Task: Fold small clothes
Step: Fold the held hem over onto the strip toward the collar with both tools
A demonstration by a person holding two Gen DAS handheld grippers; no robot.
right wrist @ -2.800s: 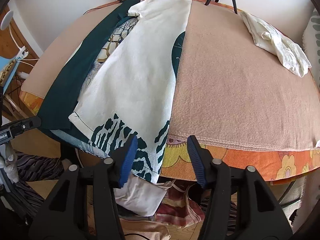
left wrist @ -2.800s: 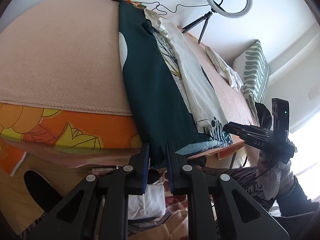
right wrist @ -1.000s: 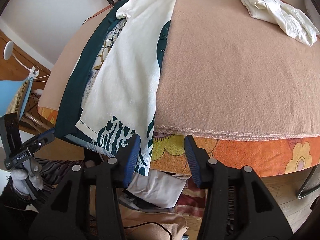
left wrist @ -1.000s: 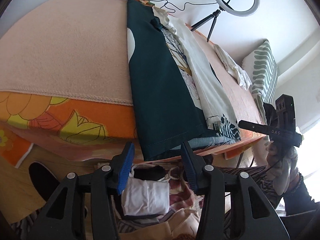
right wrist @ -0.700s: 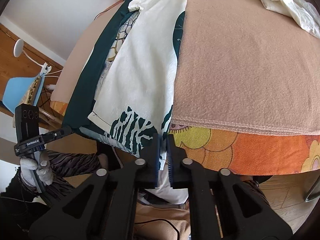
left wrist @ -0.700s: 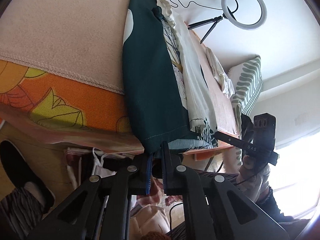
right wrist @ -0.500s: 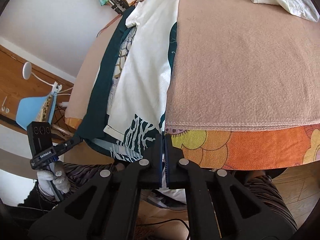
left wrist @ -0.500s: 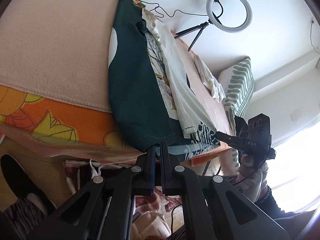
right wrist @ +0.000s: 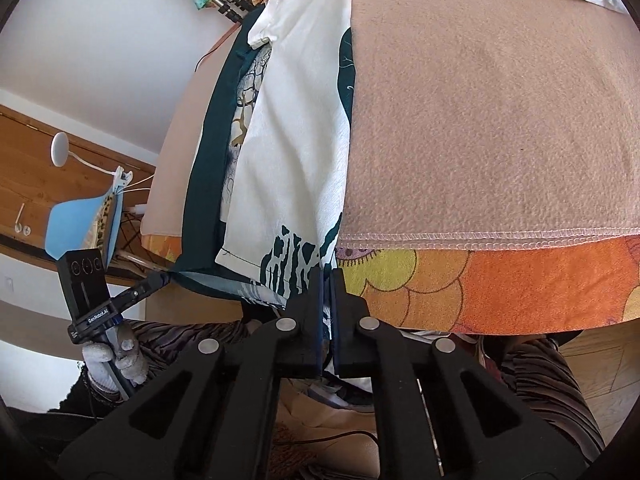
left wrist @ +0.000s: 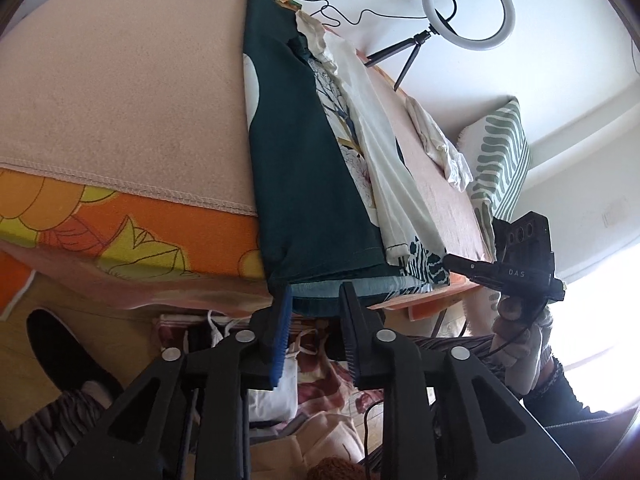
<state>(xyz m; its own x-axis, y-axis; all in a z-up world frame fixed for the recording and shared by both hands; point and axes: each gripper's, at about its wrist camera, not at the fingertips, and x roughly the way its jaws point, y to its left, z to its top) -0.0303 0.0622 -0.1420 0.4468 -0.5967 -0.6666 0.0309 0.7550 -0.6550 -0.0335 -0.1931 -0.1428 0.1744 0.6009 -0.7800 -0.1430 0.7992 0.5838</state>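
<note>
A long folded garment (left wrist: 304,168), dark green on one flap and white on the other with a leafy print between, lies lengthwise on a beige blanket (left wrist: 120,92) over a bed, its near hem hanging off the edge above an orange flowered sheet (left wrist: 132,236). In the left wrist view the left gripper (left wrist: 314,300) sits at 6 o'clock below the dark green corner; its jaws have just been opening and now stand narrowly apart, with the hem's lower edge in the gap but neither pad pressing on it. In the right wrist view the right gripper (right wrist: 327,276) is at 6 o'clock with its jaws pinched together on the green-patterned corner of the white flap (right wrist: 300,128). A crumpled cream cloth (left wrist: 440,144) lies at 2 o'clock, near a striped pillow (left wrist: 500,152), and a ring light (left wrist: 468,8) stands at 1 o'clock.
</note>
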